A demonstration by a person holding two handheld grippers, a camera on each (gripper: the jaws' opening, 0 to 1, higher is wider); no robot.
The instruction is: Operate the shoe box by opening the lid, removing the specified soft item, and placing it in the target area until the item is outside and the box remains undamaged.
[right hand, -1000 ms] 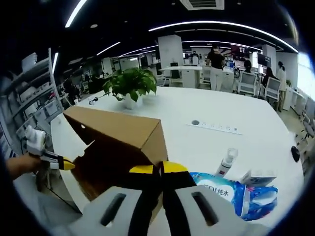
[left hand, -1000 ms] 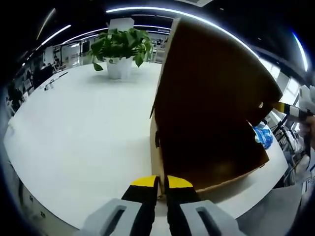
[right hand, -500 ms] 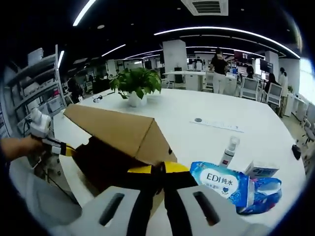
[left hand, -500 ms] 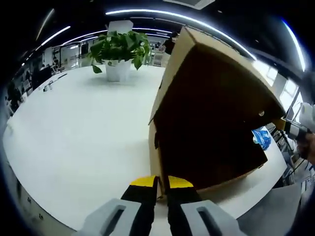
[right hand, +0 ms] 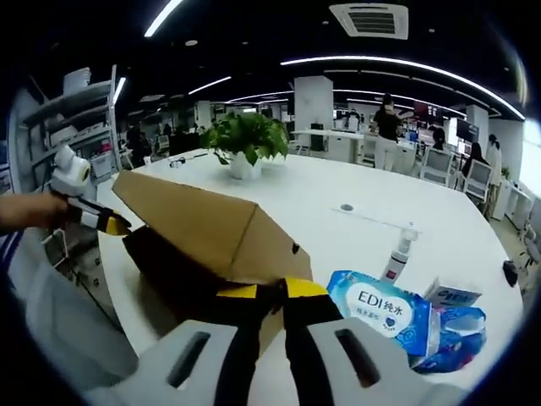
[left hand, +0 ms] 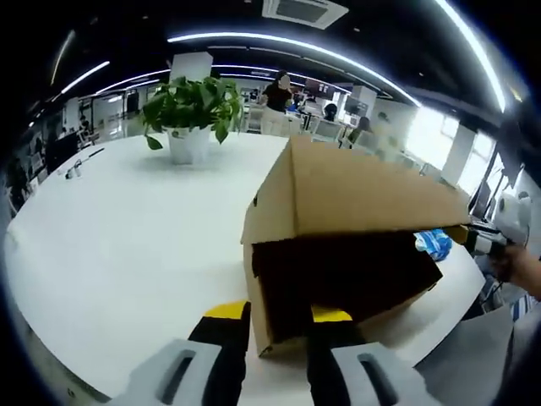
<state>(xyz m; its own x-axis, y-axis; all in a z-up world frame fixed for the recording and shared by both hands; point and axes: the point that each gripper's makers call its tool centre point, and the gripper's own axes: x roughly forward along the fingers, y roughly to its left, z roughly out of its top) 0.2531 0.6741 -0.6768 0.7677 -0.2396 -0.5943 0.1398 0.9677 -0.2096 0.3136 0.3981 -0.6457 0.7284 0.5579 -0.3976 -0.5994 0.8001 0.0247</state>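
A brown cardboard shoe box stands on the white table [left hand: 127,228] with its lid [left hand: 363,199] [right hand: 203,224] tilted up over a dark inside whose contents I cannot see. My left gripper [left hand: 279,315] is open, with the near cardboard corner between its fingers. In the right gripper view the left gripper [right hand: 106,222] touches the lid's far left corner. My right gripper [right hand: 272,292] is shut on the lid's near corner. In the left gripper view the right gripper [left hand: 473,234] is at the lid's right corner. A blue soft tissue pack [right hand: 385,306] [left hand: 433,244] lies on the table beside the box.
A potted plant [left hand: 188,110] [right hand: 245,139] stands far back on the table. A small spray bottle [right hand: 397,255] and a white carton [right hand: 452,293] sit near the tissue pack. A hand [right hand: 25,207] holds the left gripper. People and desks fill the room behind.
My left gripper's fingers have spread apart. The left gripper view now looks over the lid's top rather than up into its underside. The right gripper keeps its hold.
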